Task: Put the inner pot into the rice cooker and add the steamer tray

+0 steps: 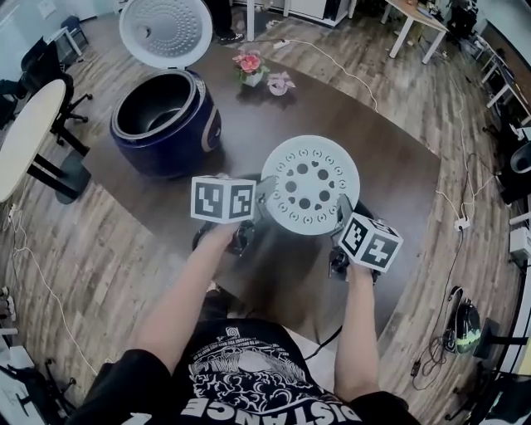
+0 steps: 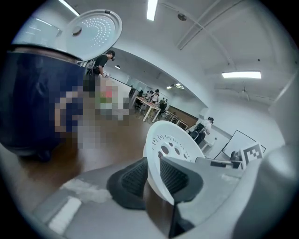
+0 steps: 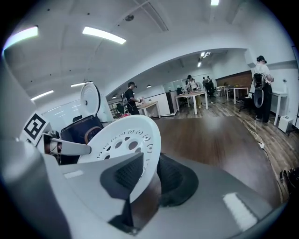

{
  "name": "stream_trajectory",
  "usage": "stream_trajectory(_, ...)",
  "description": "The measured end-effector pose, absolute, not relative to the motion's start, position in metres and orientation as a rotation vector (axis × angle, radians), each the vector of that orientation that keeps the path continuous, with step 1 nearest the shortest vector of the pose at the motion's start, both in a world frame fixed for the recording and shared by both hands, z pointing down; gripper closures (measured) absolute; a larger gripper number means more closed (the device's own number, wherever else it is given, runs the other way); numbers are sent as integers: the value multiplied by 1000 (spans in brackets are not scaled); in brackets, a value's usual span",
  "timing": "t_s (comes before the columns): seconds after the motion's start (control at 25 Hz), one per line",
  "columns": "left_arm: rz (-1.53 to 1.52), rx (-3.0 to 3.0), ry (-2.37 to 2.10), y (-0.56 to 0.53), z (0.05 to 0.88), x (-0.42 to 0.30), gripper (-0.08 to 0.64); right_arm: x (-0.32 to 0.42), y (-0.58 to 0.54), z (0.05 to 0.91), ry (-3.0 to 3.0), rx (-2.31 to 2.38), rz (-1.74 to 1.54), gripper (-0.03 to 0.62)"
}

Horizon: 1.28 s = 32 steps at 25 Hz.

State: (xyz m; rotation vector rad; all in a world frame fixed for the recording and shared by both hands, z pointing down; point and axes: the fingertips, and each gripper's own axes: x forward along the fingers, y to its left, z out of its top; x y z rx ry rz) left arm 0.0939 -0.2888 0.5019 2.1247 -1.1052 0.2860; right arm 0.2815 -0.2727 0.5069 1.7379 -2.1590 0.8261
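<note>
My left gripper [image 2: 152, 175] and right gripper [image 3: 148, 173] each clamp an opposite rim of the one steamer tray [image 1: 309, 184], held above the table [image 1: 390, 158]. It is white, round and pierced with holes. Well apart, the one blue rice cooker [image 1: 181, 143], its lid [image 1: 166, 29] up, holds the inner pot [image 1: 154, 108].

Both the left gripper [image 1: 265, 194] and right gripper [image 1: 341, 212] clamp the steamer tray [image 1: 304, 186].

Wood-plank floor [image 1: 75, 241], dark brown table [image 1: 390, 166], white desks [image 1: 412, 18] behind, ceiling strip lights [image 3: 103, 35]
</note>
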Motion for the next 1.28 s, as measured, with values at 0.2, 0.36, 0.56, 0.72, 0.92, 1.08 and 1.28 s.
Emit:
stream_trajectory(0.2, 243, 2125, -1198, -296, 481, 56, 471, 244, -292, 484, -2244, 1672, 767, 503)
stream_trajectory(0.36, 207, 2128, -1244, -299, 463, 28, 471, 215, -302, 464, -2297, 1630, 729, 505)
stream_trajectory(0.56, 154, 2147, -1336, -308, 424, -8, 469, 180, -322, 426, -2376, 1604, 676, 509)
stream_trajectory(0.72, 108, 2154, -1382, -308, 401, -45, 469, 143, -329, 402, -2424, 1566, 637, 509)
stream_trajectory(0.92, 66, 2156, -1430, -309, 378, -87, 469, 99, -337, 377, -2467, 1510, 586, 509)
stream_trajectory(1.08, 56, 2146, -1470, -312, 364, -118, 468, 65, -346, 363, -2504, 1462, 566, 509)
stream_trajectory(1.28, 52, 2137, -1526, -311, 353, -143, 466, 40, -351, 354, -2542, 1408, 554, 506)
